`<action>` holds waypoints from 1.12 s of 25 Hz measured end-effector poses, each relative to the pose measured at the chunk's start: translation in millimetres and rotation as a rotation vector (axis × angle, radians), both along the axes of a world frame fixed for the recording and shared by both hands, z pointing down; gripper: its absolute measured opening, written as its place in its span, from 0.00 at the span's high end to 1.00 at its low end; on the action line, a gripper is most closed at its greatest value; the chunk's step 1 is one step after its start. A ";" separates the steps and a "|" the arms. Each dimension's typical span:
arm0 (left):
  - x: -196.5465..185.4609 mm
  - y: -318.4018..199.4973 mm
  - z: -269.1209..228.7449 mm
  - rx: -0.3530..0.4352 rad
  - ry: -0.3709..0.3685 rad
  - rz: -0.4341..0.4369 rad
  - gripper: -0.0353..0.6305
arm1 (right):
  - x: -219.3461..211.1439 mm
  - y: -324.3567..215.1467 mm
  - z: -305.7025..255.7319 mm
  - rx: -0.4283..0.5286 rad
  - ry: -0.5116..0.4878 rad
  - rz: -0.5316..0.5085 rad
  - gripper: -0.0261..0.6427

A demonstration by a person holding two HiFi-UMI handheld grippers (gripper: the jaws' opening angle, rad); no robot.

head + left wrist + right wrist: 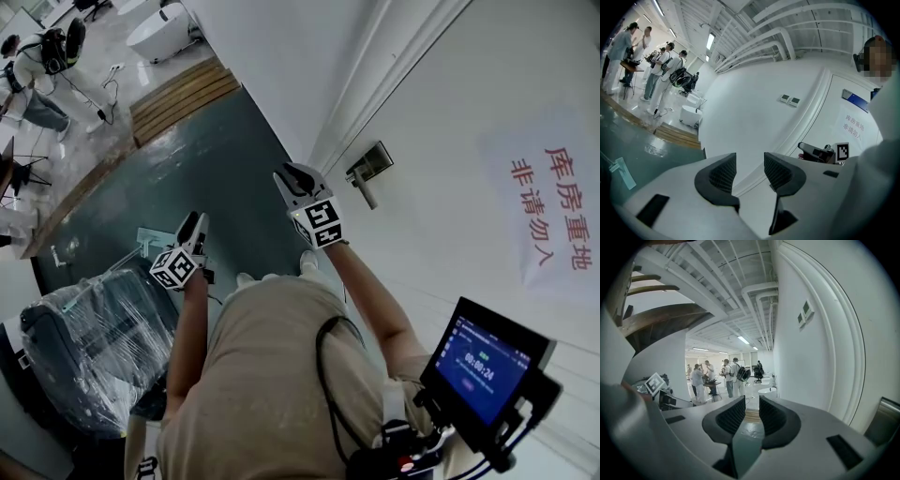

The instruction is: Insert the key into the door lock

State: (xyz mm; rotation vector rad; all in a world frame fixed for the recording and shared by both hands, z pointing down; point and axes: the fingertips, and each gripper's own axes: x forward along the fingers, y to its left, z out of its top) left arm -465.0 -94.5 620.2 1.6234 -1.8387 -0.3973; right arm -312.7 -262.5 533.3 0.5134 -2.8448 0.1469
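Observation:
The white door (469,225) carries a red printed sign (553,206) and a metal lever handle with its lock plate (368,169). My right gripper (292,174) is raised just left of that handle, a short gap away. In the right gripper view its jaws (752,412) stand slightly apart with nothing between them, and the metal plate (884,420) shows at the right edge. My left gripper (194,223) hangs lower and further left, away from the door. Its jaws (750,169) are open and empty, facing the white wall. No key shows in any view.
A grey plastic-wrapped seat (89,337) stands at the lower left. Wooden steps (183,94) and a white tub (159,28) lie beyond the dark floor, where several people (656,70) stand. A small screen (487,361) hangs at my right side. Wall switches (789,99) sit left of the door frame.

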 end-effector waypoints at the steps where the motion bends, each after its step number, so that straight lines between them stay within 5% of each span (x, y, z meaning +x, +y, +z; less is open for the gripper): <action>1: 1.3 0.3 1.4 -0.003 0.002 0.002 0.64 | 0.9 0.8 0.2 -0.001 -0.002 -0.003 0.82; 17: 27.1 -21.5 12.0 -0.034 0.018 0.096 0.64 | 21.7 12.5 2.2 0.021 0.024 0.003 0.86; 28: 90.1 -64.0 10.9 -0.038 0.013 0.210 0.64 | 68.2 -2.7 0.1 0.045 0.026 0.052 0.86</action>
